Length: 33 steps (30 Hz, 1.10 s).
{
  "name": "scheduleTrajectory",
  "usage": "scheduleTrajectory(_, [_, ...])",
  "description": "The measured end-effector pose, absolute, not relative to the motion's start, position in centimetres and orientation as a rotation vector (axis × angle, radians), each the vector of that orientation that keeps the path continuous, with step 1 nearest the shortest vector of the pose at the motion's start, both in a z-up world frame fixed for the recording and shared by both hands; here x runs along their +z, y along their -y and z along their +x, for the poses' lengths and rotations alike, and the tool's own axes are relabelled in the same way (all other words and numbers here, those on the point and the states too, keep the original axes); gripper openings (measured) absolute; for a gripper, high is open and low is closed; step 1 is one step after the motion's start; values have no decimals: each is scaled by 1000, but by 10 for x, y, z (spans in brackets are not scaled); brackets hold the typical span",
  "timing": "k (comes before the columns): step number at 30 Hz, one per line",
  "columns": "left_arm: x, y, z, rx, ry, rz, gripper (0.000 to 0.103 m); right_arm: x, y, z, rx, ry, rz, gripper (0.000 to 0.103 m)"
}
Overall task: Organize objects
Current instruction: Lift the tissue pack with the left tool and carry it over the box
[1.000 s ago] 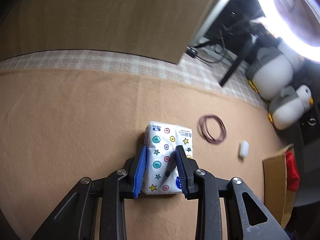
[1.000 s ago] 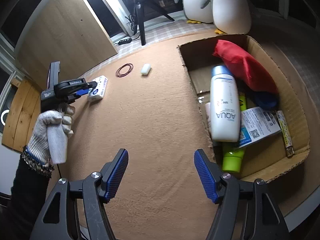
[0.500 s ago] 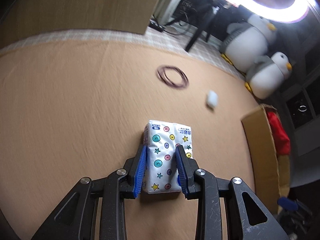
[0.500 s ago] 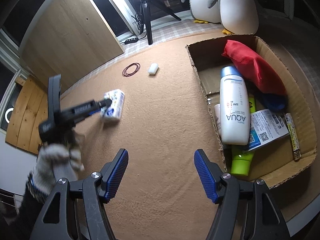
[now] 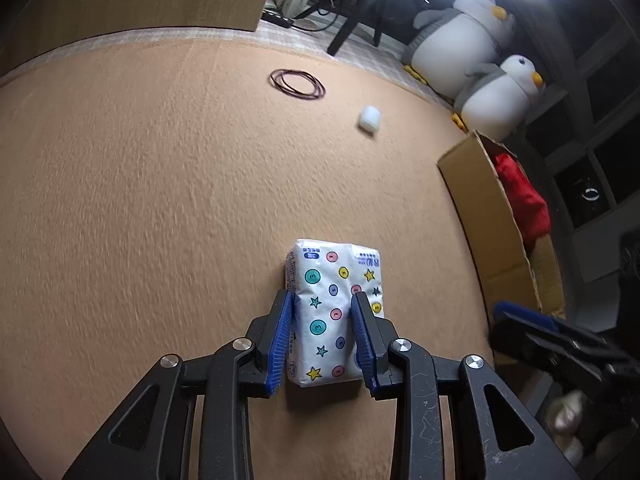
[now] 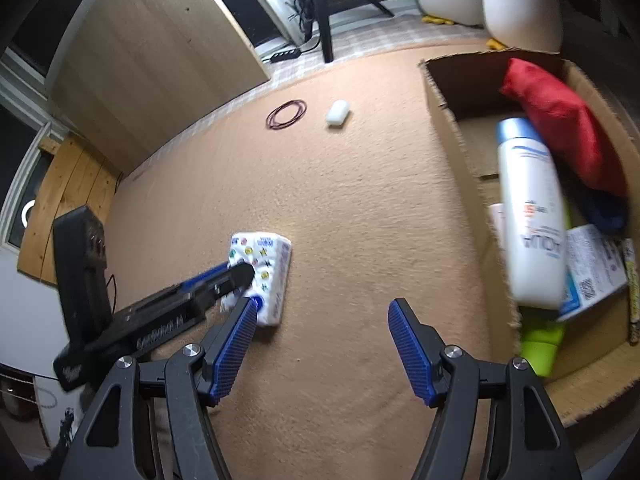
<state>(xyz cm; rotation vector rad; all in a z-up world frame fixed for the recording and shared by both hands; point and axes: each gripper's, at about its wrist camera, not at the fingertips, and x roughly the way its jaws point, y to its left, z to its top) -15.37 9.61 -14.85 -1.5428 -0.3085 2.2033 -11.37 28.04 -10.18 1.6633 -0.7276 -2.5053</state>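
My left gripper (image 5: 322, 300) is shut on a white tissue pack (image 5: 334, 308) printed with coloured dots and stars, held just above the tan carpet. The pack also shows in the right wrist view (image 6: 262, 270), with the left gripper (image 6: 236, 276) clamped on it. My right gripper (image 6: 322, 310) is open and empty, low over the carpet between the pack and the cardboard box (image 6: 444, 96). The box (image 5: 484, 208) holds a red pouch (image 6: 560, 116), a white AQUA bottle (image 6: 528, 216), a green tube (image 6: 542, 346) and other items.
A ring of dark rubber bands (image 5: 297, 84) and a small white case (image 5: 369, 119) lie on the carpet beyond the pack. Two plush penguins (image 5: 492, 96) stand behind the box. A wooden panel (image 6: 152, 64) and a tripod leg (image 6: 322, 20) are at the back.
My left gripper has carried the tissue pack right, toward the box and my right gripper. The right gripper has stayed open and shifted slightly toward the box.
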Motion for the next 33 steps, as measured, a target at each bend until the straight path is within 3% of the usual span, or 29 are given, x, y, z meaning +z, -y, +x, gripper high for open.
scheduleTrajectory(2, [-146,-93,-147,2188,293,-1543,35,-106,-278,-118,-2490,730,1669,65])
scheduleTrajectory(4, [-144,-91,-139,2198,238,-1531,45,-111,-275,-122,-2468,726,1680,65])
scheduleTrajectory(6, [-144,-91,-134,2169,212,-1533,49,-117,-271,-127,-2442,723,1690,65])
scheduleTrajectory(16, [-147,-89,-130,2118,237,-1544,49,-139,-250,-146,-2332,718,1736,64])
scheduleTrajectory(33, [-146,-100,-121,2118,214,-1539,44,-147,-235,-156,-2247,732,1739,35])
